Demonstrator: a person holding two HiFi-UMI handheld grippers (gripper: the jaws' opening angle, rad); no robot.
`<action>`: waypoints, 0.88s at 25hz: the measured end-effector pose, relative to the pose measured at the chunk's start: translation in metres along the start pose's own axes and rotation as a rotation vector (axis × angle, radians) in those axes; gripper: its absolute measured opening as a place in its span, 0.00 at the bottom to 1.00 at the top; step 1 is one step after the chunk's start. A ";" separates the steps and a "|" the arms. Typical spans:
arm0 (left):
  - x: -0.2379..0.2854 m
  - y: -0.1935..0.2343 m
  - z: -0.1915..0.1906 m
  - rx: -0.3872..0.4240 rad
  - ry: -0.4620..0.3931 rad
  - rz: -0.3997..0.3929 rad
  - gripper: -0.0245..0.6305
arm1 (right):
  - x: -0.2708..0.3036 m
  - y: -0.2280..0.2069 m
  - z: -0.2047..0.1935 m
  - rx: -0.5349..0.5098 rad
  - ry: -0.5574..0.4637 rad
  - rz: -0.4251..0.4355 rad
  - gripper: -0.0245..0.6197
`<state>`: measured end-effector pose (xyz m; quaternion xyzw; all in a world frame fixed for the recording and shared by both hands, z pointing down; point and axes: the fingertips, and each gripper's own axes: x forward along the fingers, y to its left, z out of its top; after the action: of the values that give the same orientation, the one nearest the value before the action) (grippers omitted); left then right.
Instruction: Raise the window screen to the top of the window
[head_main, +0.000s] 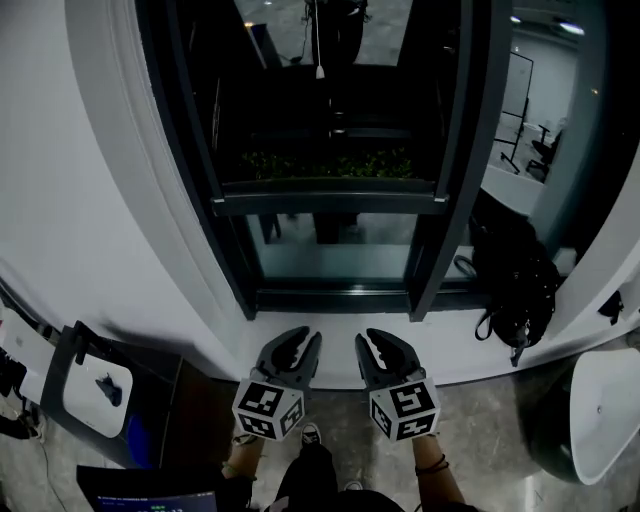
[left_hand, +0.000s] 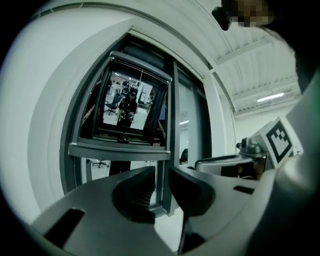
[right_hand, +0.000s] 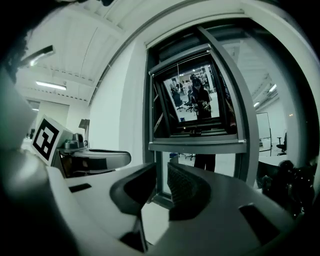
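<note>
While the window screen (head_main: 330, 200) sits across mid-frame in the head view, the left gripper (head_main: 305, 340) and right gripper (head_main: 368, 342) hover lower centre by the sill (head_main: 460, 345), seemingly readying a two-handed lift. Left gripper view: jaws narrowly parted, empty. Right gripper view: likewise, facing the screen's rail.

Black backpack (head_main: 515, 290) on the right; dark lit screen (head_main: 150, 495) bottom left

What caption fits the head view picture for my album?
Left gripper and right gripper hover empty below the dark window.
</note>
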<state>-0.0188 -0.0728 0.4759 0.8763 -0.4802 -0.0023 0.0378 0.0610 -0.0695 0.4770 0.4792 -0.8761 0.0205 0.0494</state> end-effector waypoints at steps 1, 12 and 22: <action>-0.010 -0.015 -0.005 -0.002 0.007 0.005 0.16 | -0.016 0.006 -0.006 -0.003 0.006 0.003 0.14; -0.109 -0.106 -0.036 -0.087 0.048 0.017 0.16 | -0.122 0.068 -0.038 0.080 0.009 0.003 0.14; -0.204 -0.107 -0.042 -0.120 0.044 -0.017 0.16 | -0.177 0.149 -0.040 0.107 -0.015 -0.049 0.14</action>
<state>-0.0366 0.1589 0.5040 0.8763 -0.4710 -0.0119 0.1009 0.0331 0.1622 0.5000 0.5025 -0.8621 0.0626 0.0175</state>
